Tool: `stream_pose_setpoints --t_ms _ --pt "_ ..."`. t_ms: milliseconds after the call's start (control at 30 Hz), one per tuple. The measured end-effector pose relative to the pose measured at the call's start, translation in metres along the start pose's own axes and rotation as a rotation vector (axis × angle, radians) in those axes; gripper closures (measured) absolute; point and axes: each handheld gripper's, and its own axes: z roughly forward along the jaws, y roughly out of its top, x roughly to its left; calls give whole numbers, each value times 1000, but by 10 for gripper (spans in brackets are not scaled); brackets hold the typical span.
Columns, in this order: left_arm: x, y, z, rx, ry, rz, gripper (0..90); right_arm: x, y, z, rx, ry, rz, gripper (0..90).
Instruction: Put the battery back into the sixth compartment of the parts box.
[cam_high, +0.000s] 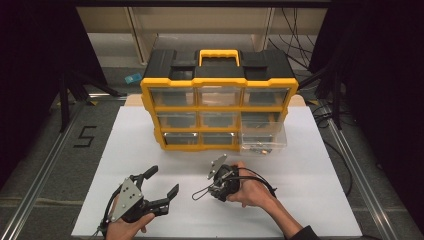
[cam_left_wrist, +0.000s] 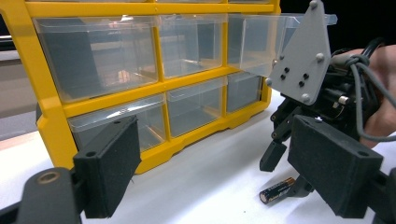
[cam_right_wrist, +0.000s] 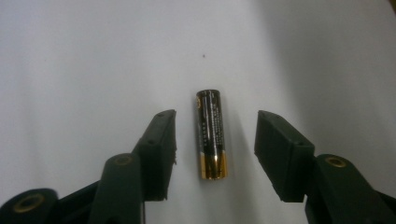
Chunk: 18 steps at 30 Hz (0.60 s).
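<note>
R gripper (cam_right_wrist: 215, 140) wide, straddling battery (cam_right_wrist: 211, 134) flat on table (cam_high: 310, 150) (no contact). L gripper (cam_high: 162, 181) wide, empty.

The drawer cabinet (cam_high: 218, 100) blocks the far middle of the white desk (cam_high: 310, 200); its pulled-out bottom-right drawer (cam_high: 263, 141) juts toward the person. Bare desk lies open on both sides of the battery (cam_right_wrist: 212, 134), which sits apart from the right gripper (cam_right_wrist: 215, 154) fingers
</note>
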Motion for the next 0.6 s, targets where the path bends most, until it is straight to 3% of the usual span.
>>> stream_pose_setpoints --t_ms 600 --pt "0 0 0 -1 0 -1 165 1 3 9 50 5 -37 766"
